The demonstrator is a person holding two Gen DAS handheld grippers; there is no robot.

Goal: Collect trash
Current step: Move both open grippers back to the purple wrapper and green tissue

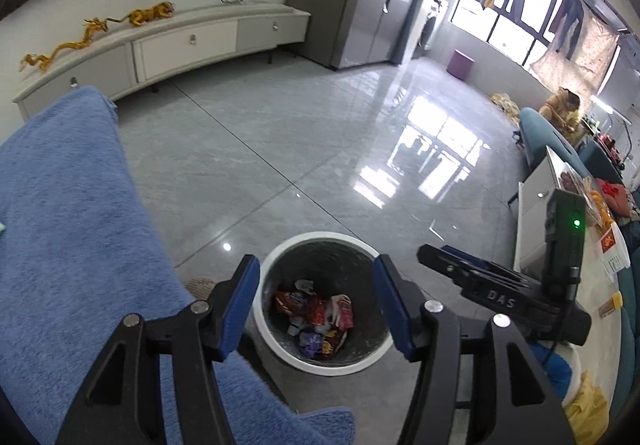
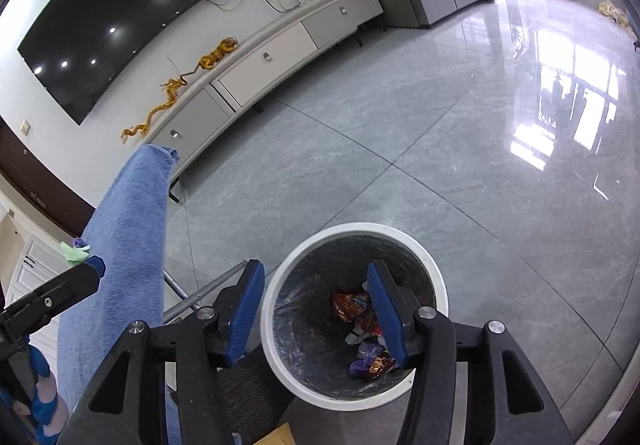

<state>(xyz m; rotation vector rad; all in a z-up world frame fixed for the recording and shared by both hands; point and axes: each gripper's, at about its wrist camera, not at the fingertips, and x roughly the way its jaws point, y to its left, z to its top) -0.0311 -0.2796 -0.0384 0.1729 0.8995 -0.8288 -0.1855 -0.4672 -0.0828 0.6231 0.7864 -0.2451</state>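
A round bin with a white rim and a dark liner stands on the grey tiled floor. Inside lie several crumpled snack wrappers, red, purple and white. My left gripper hangs open above the bin, nothing between its blue pads. My right gripper is open over the bin too, and empty. In the left wrist view the right gripper reaches in from the right beside the bin. A finger of the left gripper shows at the left edge of the right wrist view.
A blue towel covers a surface left of the bin, with a green scrap on it. A long white TV cabinet with golden ornaments lines the far wall. A cluttered white table stands right; a person sits far off.
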